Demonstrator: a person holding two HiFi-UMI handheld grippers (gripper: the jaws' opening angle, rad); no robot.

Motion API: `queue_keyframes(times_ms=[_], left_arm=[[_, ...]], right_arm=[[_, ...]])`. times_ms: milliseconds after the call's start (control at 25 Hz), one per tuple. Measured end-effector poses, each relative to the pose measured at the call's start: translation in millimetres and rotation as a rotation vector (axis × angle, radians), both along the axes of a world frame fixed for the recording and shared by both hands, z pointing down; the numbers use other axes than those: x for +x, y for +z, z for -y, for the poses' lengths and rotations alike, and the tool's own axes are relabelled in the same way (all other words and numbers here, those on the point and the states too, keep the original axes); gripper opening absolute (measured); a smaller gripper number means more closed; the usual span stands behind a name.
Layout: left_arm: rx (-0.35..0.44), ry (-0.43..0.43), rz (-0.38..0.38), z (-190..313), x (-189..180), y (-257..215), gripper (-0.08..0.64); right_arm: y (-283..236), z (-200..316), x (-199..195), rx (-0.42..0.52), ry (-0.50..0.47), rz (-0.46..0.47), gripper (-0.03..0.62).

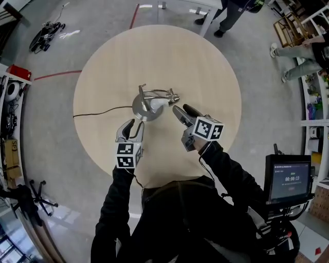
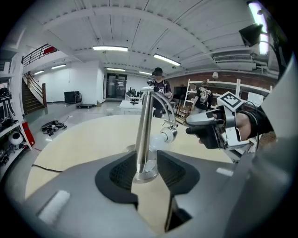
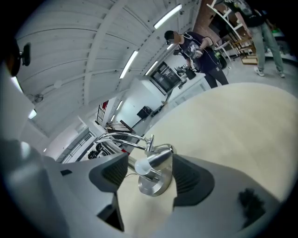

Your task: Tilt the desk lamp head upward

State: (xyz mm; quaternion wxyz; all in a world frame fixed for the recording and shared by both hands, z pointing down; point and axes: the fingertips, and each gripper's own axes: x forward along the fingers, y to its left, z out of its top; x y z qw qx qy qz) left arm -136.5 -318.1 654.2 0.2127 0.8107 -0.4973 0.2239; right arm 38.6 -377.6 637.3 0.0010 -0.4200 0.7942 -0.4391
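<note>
A chrome desk lamp (image 1: 152, 100) stands on a round base (image 1: 142, 107) near the middle of the round wooden table (image 1: 205, 67). Its arm curves over to a small head with a white bulb (image 1: 161, 103). My left gripper (image 1: 132, 126) is open just in front of the base. In the left gripper view the upright pole (image 2: 145, 135) stands between the pads with a gap on each side. My right gripper (image 1: 182, 111) is open just right of the head. In the right gripper view the lamp head (image 3: 156, 160) lies between the pads, untouched.
A black cord (image 1: 97, 111) runs from the lamp base left across the table and off its edge. People stand beyond the far side of the table (image 1: 226, 15). A monitor on a stand (image 1: 290, 180) is close on my right, and shelves line both sides.
</note>
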Motion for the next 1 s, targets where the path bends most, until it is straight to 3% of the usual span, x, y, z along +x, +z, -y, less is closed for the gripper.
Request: queue_keyframes(times_ms=[160,520,800,1000], left_arm=[[-0.045,0.005,0.036,11,-3,21,0.163],[-0.088,0.038,0.077,28,-8,65,0.167],[-0.123,0.057,0.111,26,-1,89,0.167],[-0.143,0.036,0.097,25,-2,98,0.167]], right_arm=[[21,3,-7,-0.091,0.036,0.065,0.333],[51,18,-33,-0.147,0.044,0.110,0.337],[56,23,-33,-0.138,0.052,0.121,0.336],[58,26,-37,-0.135,0.051,0.125,0.336]])
